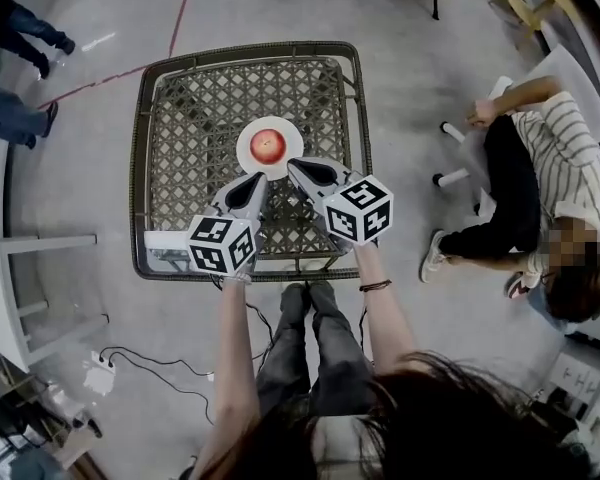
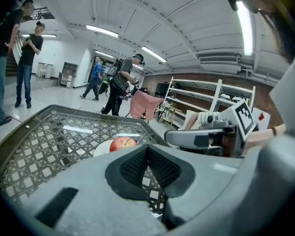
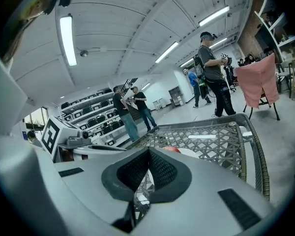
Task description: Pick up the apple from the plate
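**A:** Where are your two grippers?

**B:** Your left gripper (image 1: 256, 179) and your right gripper (image 1: 294, 165) both hang at the near edge of the plate (image 1: 248, 160). Both are shut tight and hold nothing.

**A:** And the apple?

**B:** The apple (image 1: 268, 145) sits in the middle of the plate, just ahead, between your two tips. Both look about as near. I think you need to open one first.

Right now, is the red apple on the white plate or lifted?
On it: the red apple sits in the middle of the round white plate.
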Action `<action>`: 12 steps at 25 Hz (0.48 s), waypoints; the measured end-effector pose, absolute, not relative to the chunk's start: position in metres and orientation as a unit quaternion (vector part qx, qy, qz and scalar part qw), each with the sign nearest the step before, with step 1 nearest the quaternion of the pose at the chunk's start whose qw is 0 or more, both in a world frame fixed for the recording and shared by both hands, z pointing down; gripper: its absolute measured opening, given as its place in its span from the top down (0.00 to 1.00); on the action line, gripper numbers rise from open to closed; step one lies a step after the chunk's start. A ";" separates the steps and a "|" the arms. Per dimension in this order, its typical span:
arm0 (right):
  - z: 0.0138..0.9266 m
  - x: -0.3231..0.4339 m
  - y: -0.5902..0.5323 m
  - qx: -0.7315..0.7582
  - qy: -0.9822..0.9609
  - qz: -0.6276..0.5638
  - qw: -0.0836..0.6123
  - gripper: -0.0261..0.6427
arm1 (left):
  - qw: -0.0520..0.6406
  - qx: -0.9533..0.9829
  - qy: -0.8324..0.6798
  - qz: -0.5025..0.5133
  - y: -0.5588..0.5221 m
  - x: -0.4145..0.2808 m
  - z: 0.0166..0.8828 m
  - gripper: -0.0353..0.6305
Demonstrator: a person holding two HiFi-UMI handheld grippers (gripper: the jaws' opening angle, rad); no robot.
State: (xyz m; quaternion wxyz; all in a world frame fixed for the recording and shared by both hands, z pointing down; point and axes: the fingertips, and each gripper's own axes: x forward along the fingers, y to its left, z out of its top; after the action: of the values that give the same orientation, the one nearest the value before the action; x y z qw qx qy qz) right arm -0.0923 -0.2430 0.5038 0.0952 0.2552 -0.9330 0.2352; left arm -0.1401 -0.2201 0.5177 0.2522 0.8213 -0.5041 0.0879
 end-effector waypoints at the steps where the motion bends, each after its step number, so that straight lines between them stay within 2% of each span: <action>1: 0.507 -0.093 -0.244 0.255 -0.933 0.237 0.096 0.95 | 0.254 0.821 -0.504 0.090 -0.221 -0.140 0.521 0.93; 12: 0.527 -0.096 -0.256 0.249 -0.932 0.243 0.103 0.95 | 0.262 0.818 -0.501 0.107 -0.234 -0.143 0.543 0.93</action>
State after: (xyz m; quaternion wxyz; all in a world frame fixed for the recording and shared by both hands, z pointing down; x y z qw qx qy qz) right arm -0.0961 -0.2563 0.5267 0.1029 0.2487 -0.9319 0.2431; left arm -0.1427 -0.2342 0.5427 0.2619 0.8179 -0.5010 0.1073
